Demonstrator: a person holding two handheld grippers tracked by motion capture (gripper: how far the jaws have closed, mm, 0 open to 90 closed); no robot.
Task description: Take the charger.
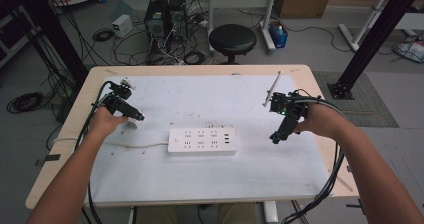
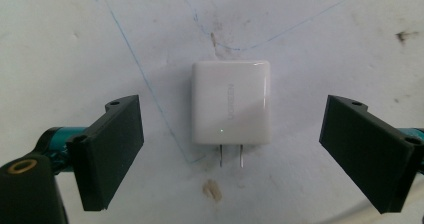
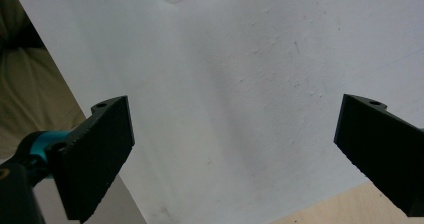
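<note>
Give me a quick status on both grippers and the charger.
Left gripper open, over the white charger. Charger flat on the table, prongs toward the gripper. Right gripper open, holding nothing. Nothing in the way.

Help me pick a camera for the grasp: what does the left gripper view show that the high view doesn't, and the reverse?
Left gripper view: the white charger lies flat between the wide-open jaws of the left gripper, untouched, its two prongs pointing toward the camera, with a tiny lit dot near that edge.

High view: the white power strip at mid-table with its cable running left, the right gripper hovering to its right, and the stool beyond.

Both: the left gripper over the charger on the scuffed white table cover.
</note>
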